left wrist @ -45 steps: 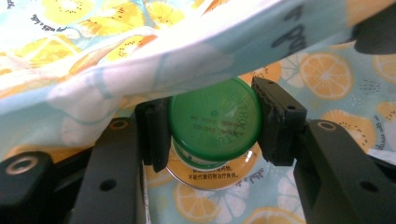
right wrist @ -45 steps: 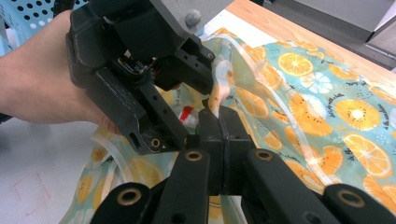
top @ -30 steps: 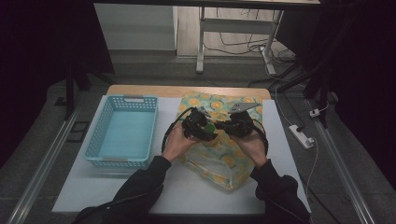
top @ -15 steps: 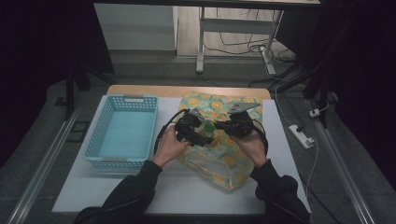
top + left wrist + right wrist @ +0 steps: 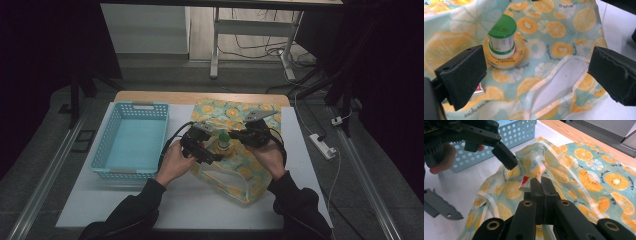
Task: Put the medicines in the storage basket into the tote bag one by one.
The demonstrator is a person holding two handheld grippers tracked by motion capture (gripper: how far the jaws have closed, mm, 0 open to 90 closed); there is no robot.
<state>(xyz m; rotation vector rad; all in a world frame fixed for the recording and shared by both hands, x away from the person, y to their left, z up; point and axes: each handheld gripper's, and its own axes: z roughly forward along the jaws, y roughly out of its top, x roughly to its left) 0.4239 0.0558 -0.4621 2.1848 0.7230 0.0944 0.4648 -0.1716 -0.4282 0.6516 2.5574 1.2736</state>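
We hold the fruit-print bag (image 5: 235, 165) near the middle of the worktop (image 5: 150, 200), the blue basket (image 5: 131, 142) toward its left edge. Compared with a second ago, the left tongs (image 5: 212, 156) have drawn slightly back and a green-capped bottle (image 5: 501, 37) now stands exposed on the fabric; we judge it ready to be grasped. The left tongs gape wide, empty. The right tongs (image 5: 541, 182) are pressed together on the bag's edge. The bottle's label is too blurred to read.
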